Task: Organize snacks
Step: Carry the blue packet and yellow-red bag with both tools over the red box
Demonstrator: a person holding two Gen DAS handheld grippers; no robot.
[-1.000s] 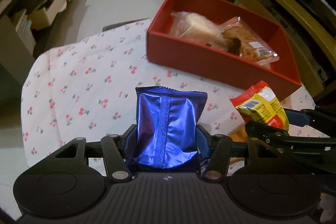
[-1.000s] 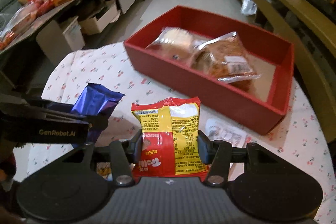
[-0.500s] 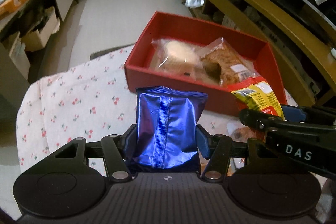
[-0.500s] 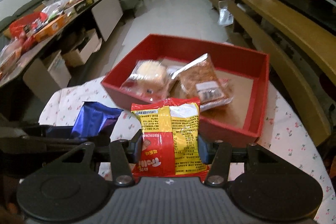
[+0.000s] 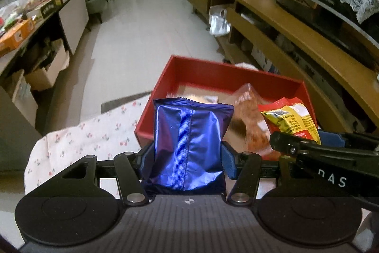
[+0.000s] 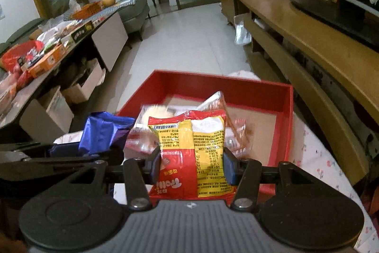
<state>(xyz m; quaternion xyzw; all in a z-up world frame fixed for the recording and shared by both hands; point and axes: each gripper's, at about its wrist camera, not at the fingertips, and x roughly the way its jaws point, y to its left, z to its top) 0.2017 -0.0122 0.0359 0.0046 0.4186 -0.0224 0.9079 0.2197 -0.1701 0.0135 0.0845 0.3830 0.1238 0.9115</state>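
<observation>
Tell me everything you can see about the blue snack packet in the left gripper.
The blue snack packet is a small pillow pouch of shiny metallic blue foil, wrinkled and puffed. A ribbed seam runs down the middle of the side facing the camera, and its top edge is crimped. It stands upright between the two fingers of the left gripper, which pinch its lower sides; nothing else touches it. It is held in the air in front of the red box. No printing is visible.

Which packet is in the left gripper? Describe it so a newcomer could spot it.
Find the red box on the cherry-print tablecloth. In front of its near wall, the left gripper clamps a shiny blue foil packet upright, its ribbed back seam facing the camera. It is plain blue, unlike the red-and-yellow printed packet in the right gripper.
</observation>
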